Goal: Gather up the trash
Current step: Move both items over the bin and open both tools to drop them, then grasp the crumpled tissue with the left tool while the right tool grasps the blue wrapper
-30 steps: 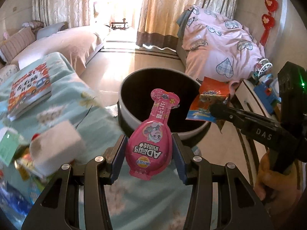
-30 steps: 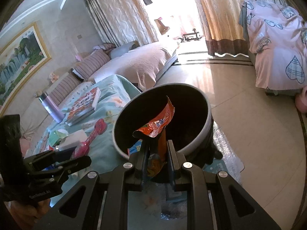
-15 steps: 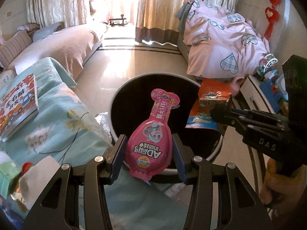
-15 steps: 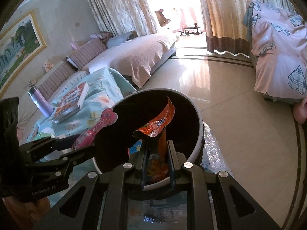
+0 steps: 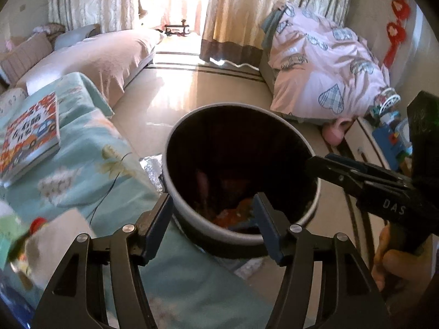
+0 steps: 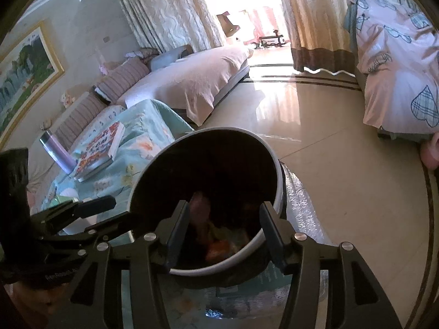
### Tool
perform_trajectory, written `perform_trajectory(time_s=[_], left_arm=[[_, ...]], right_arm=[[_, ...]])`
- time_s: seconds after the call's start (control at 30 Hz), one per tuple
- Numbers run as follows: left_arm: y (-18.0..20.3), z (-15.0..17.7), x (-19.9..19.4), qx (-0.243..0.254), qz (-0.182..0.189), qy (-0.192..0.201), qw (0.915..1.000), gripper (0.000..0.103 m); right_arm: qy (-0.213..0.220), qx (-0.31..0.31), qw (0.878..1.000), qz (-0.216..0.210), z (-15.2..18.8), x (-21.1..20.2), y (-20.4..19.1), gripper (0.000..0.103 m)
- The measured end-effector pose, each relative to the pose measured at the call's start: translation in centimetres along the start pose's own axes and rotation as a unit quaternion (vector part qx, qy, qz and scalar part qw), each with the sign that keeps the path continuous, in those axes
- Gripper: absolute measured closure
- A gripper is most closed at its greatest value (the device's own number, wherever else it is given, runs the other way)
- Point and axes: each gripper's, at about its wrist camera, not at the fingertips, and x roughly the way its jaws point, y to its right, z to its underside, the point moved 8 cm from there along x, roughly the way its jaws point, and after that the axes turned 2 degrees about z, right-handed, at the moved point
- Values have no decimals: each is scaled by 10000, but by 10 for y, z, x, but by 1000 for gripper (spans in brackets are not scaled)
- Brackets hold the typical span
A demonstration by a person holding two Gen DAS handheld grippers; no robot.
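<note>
A round dark trash bin with a grey rim (image 5: 307,142) (image 6: 277,170) stands on the floor beside the table. Inside it lie the pink pouch (image 5: 202,182) (image 6: 200,205) and the orange wrapper (image 5: 233,215) (image 6: 218,246). My left gripper (image 5: 212,213) is open and empty, just over the bin's near rim. My right gripper (image 6: 223,224) is open and empty over the bin too; it shows in the left wrist view (image 5: 326,164) at the bin's right rim. The left gripper shows in the right wrist view (image 6: 107,211) at the bin's left.
A table with a teal flowered cloth (image 5: 90,159) holds a picture book (image 5: 30,137) (image 6: 101,148), a purple bottle (image 6: 56,150) and wrappers at its left edge (image 5: 16,241). A sofa (image 5: 96,57) and pink bedding (image 5: 329,71) flank the shiny floor. Crinkled foil (image 6: 301,208) lies by the bin.
Both grippers have opened. The pink pouch and the orange wrapper have dropped into the bin. Both grippers have moved closer over the bin.
</note>
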Motion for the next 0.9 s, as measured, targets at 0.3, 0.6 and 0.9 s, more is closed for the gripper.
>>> perform_trajectory(time_s=[0.3, 0.6, 0.9], left_arm=[[-28, 45, -49, -385, -68, 262, 9989, 38], [-74, 95, -95, -870, -264, 412, 9950, 38], [-122, 148, -128, -1402, -545, 447, 9876, 38]], right_arm=[[188, 264, 9991, -290, 25, -26, -20, 24], [156, 285, 9973, -663, 60, -34, -70, 23], [-116, -57, 9948, -1010, 95, -24, -135, 23]])
